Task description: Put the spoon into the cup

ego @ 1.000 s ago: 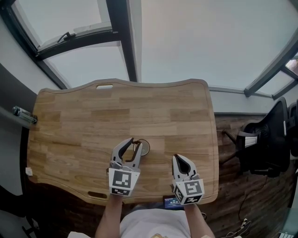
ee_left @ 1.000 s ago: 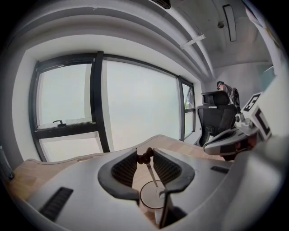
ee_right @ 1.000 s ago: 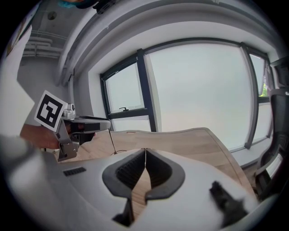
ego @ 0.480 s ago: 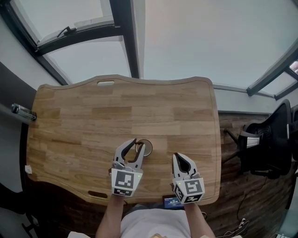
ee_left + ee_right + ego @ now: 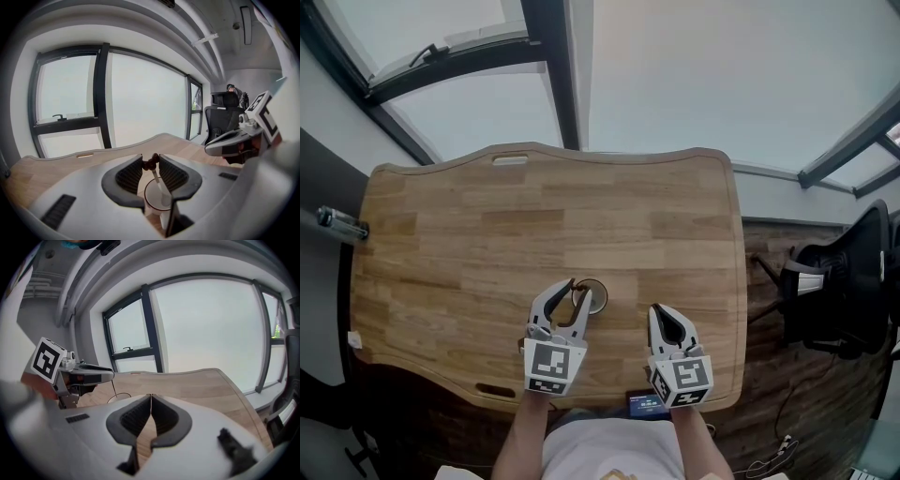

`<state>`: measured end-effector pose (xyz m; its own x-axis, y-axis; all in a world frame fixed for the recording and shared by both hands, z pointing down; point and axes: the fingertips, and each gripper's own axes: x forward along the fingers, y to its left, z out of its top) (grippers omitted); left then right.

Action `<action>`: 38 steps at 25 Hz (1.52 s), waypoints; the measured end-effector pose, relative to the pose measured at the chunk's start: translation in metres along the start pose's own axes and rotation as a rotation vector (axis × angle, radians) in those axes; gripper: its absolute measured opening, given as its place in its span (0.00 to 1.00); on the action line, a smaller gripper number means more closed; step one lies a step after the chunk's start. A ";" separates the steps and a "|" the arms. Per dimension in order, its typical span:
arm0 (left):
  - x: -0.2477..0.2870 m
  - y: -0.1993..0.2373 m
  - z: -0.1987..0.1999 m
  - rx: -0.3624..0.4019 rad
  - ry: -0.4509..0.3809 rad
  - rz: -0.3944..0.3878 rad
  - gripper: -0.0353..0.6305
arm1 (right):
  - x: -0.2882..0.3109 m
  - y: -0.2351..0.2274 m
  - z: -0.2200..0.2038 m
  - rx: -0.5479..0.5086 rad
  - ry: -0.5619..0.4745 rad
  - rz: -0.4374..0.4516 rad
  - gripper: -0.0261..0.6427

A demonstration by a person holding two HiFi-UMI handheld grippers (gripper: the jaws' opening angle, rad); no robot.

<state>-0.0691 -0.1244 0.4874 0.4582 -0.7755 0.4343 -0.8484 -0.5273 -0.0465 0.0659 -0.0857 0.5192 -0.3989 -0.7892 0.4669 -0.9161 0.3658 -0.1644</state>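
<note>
Spoon status: your left gripper had its fingers clamped on the dark knob at the top of the handle. The stem hung down and the bowl end was already inside the cup. Pinching that high kept the fingers above the rim. My read: insertion was basically done and only the release was left. If you opened there, the spoon would likely have tipped against the rim, so a light cup could rock.

Your right gripper had its fingers pressed together on nothing. In the head view it sat lower right of centre, near the left one but apart from the cup. It looked parked to stay out of the way.

The bench was light wood planking with a wavy edge, and the cup stood at lower centre of the head view, near the edge closest to you. A small lit device sat at the bottom edge; I couldn't tell what it was.

Room: large dark-framed windows filled the top of the frame, a black office chair stood at the right edge, and the floor was dark wood.
</note>
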 end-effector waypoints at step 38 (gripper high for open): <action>0.028 -0.010 -0.036 0.017 0.093 -0.021 0.23 | 0.033 -0.019 -0.019 0.017 0.068 0.028 0.09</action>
<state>-0.0570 -0.1283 0.5320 0.4484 -0.7294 0.5166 -0.8342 -0.5491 -0.0513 0.0707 -0.1091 0.5535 -0.4217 -0.7431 0.5197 -0.9052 0.3785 -0.1933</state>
